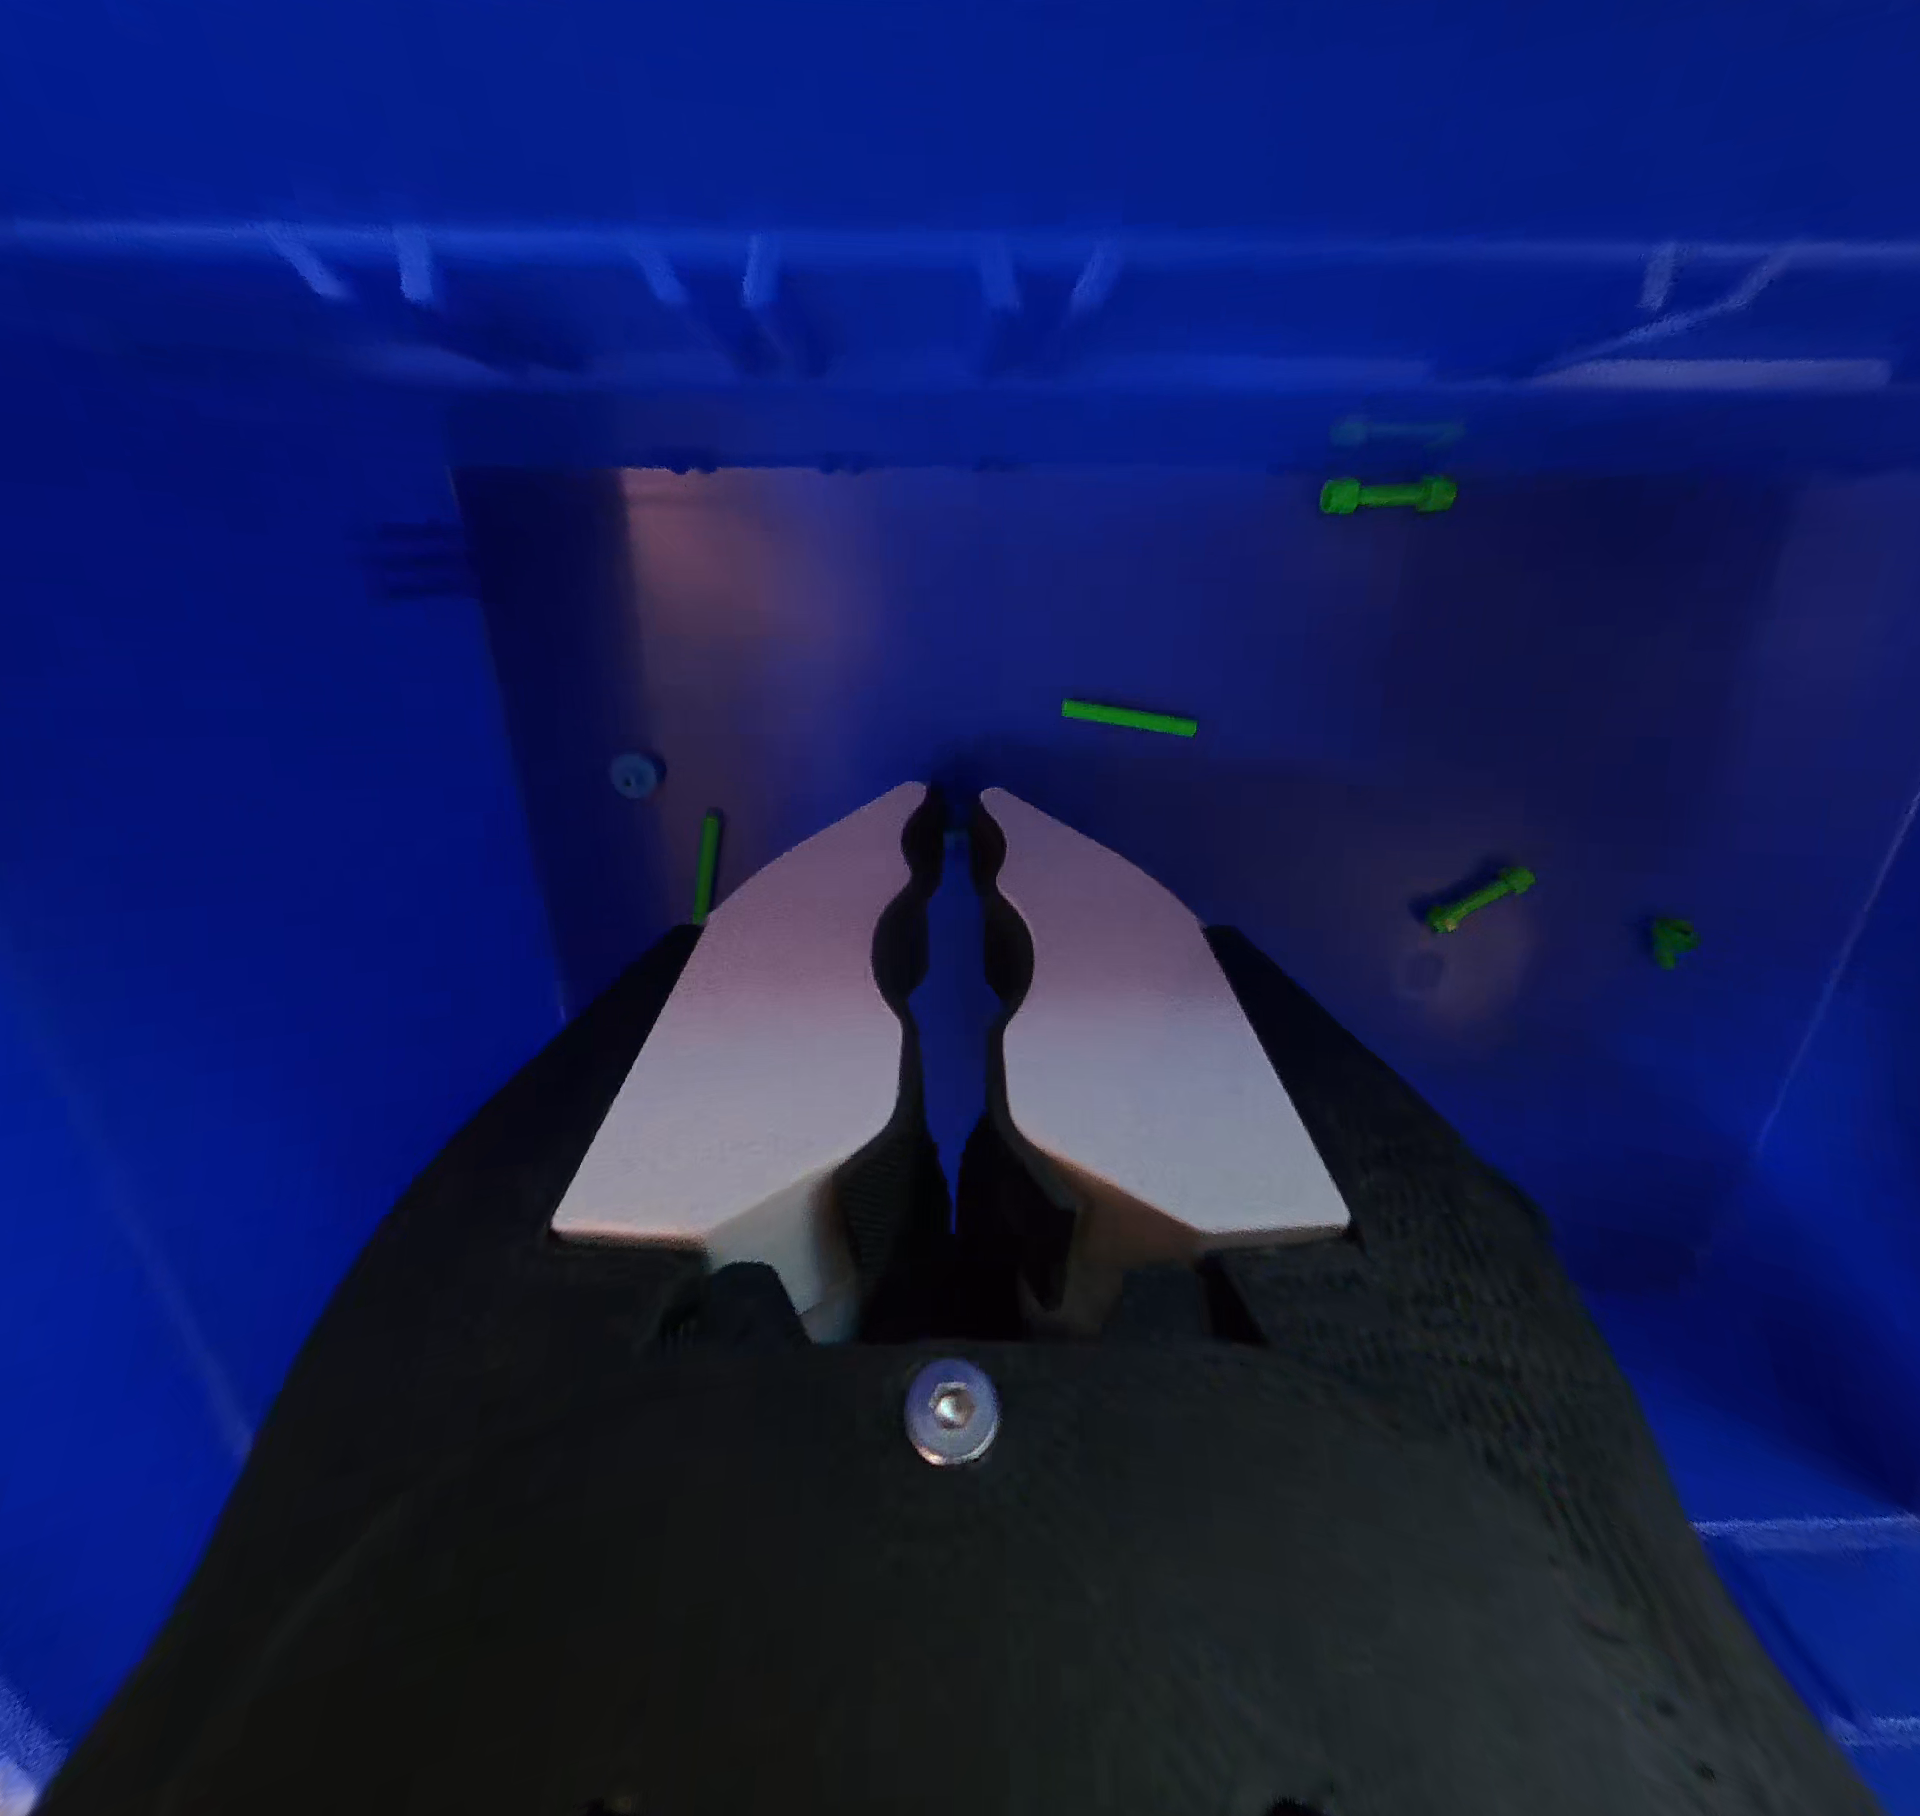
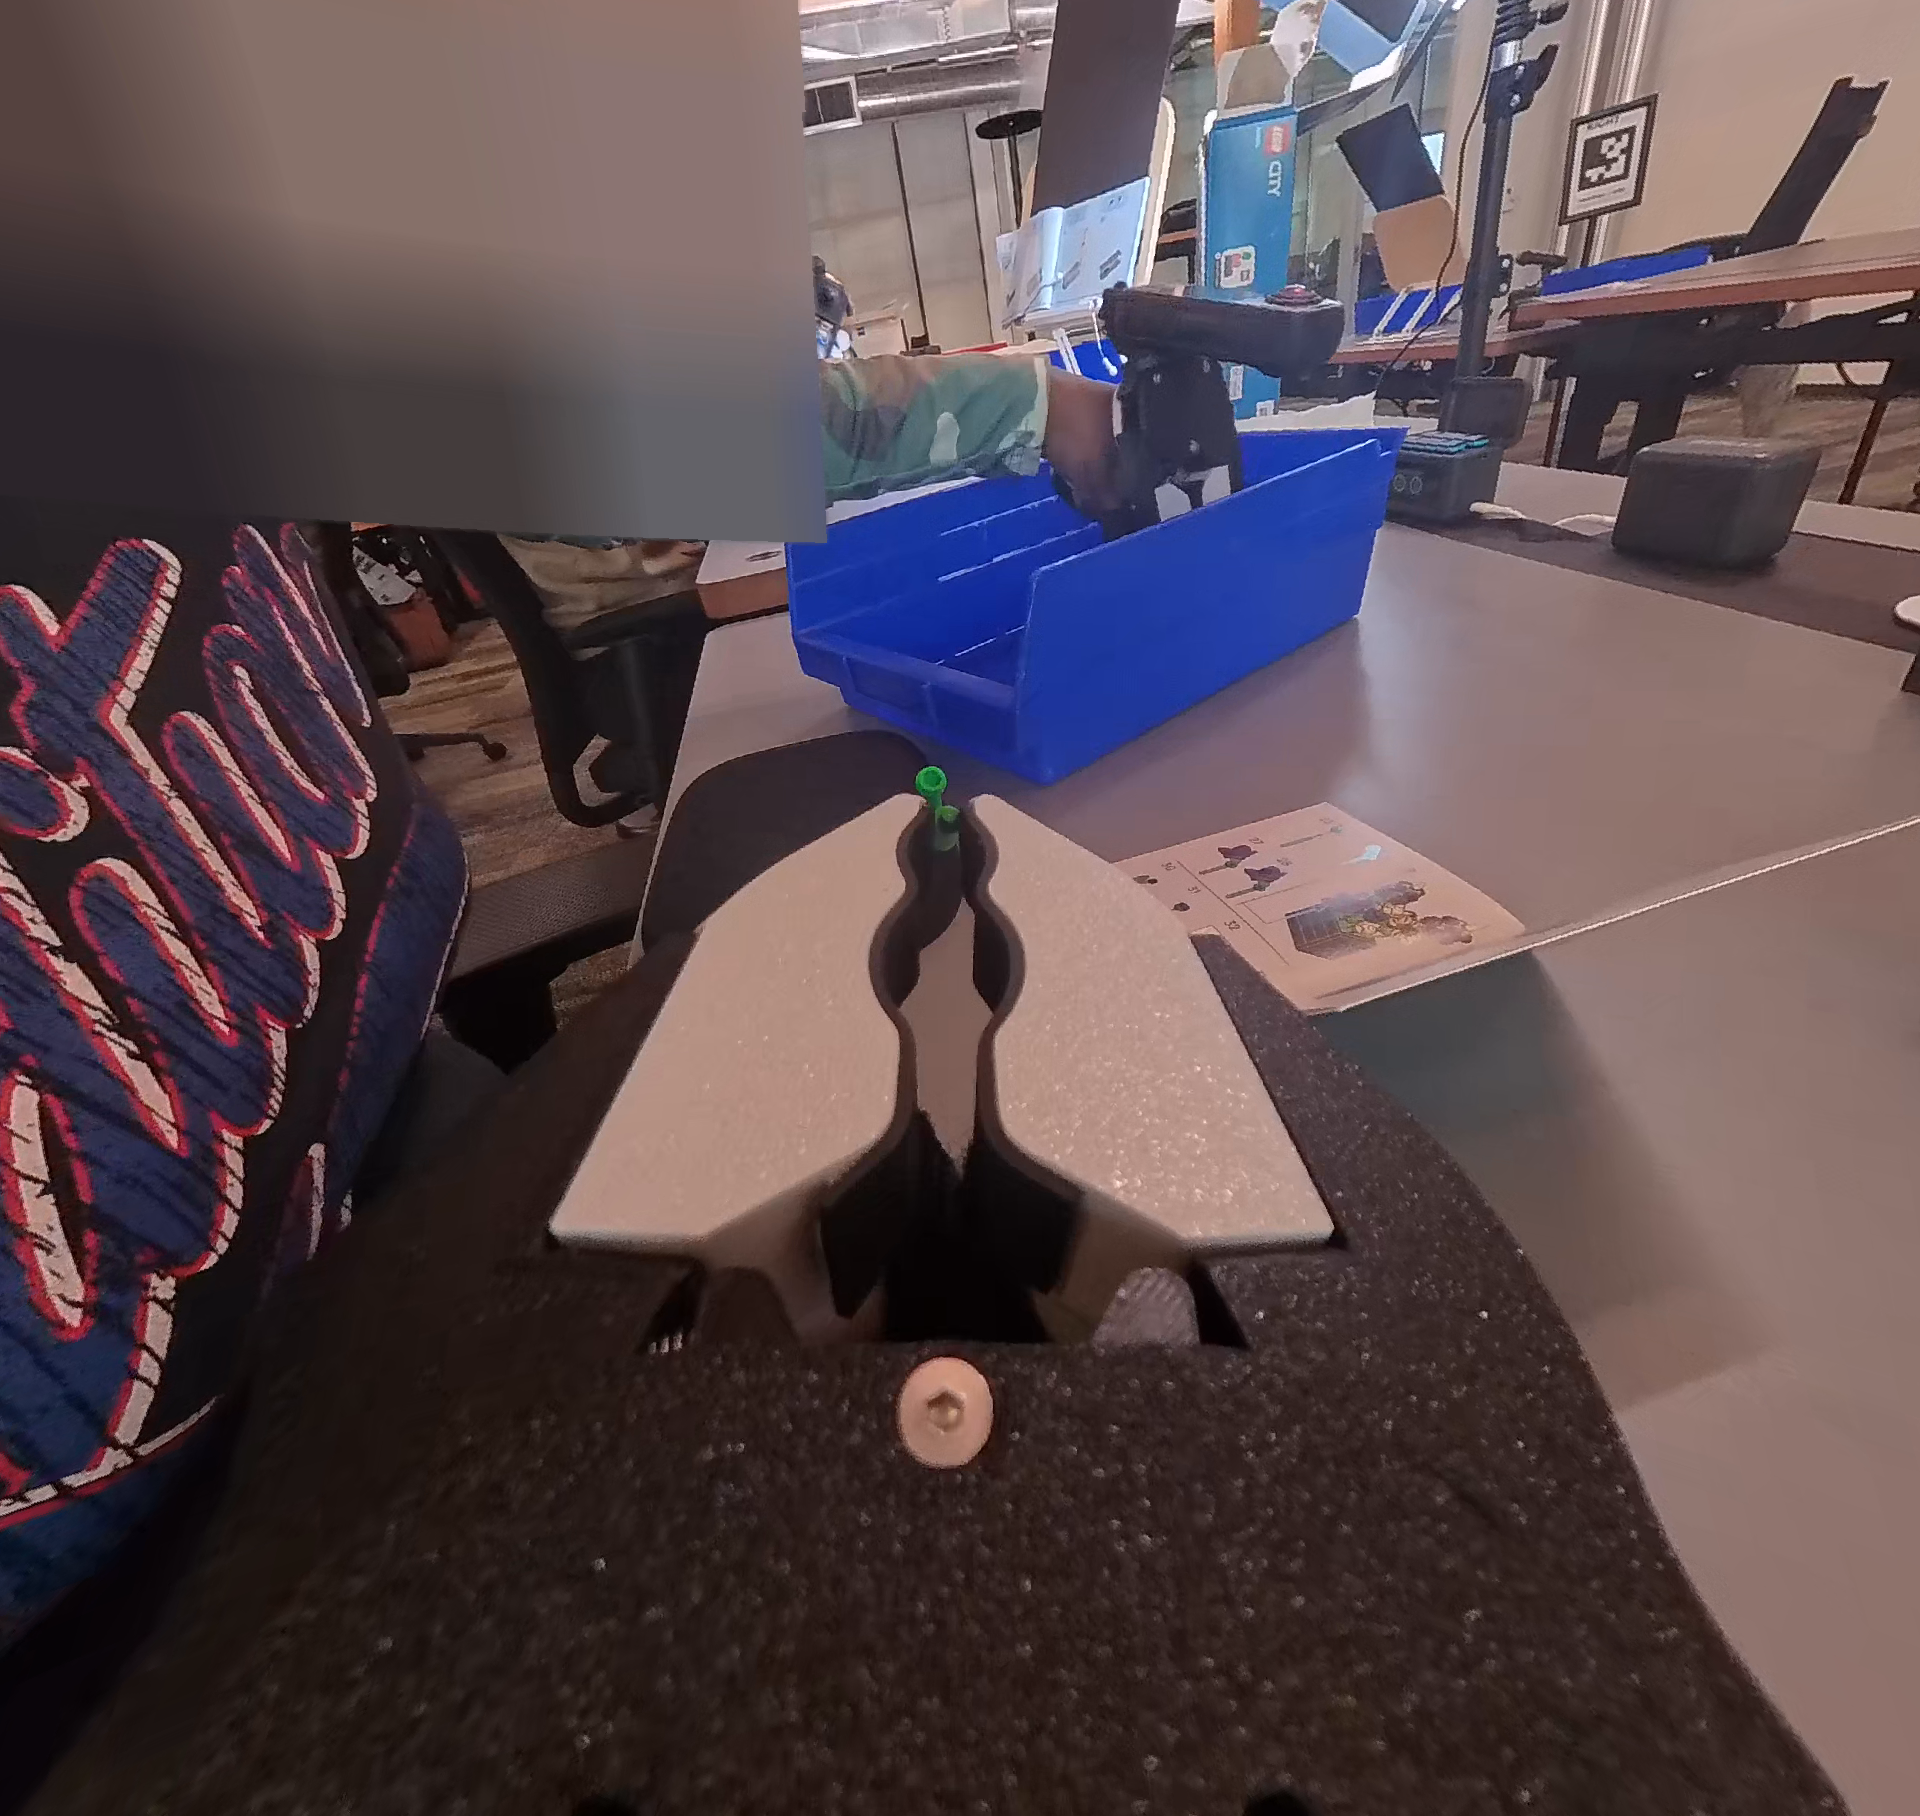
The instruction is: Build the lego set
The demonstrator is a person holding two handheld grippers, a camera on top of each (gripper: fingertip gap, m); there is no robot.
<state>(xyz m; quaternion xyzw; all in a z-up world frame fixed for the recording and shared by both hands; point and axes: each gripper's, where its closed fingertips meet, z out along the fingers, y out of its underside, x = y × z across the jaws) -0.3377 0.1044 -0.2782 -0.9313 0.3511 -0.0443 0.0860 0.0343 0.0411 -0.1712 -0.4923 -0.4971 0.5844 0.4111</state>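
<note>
In the left wrist view my left gripper is down inside the blue bin, its tips at the bin floor. Its jaws are nearly closed on a small blue piece that shows only as a pale spot between the pads. Loose green pieces lie around: a bar, a two-ended pin, another pin and a thin rod. A pale blue round piece lies to the left. My right gripper is shut on a small green stem piece that sticks out past the tips. It is held off the table's near edge.
The blue bin stands on the grey table, with the left gripper and a sleeve reaching into it. An instruction sheet lies near the table edge. A person's torso is close at left. A grey box and a light stand stand behind. The gap from one gripper's tips to the other's is roughly 40 centimeters.
</note>
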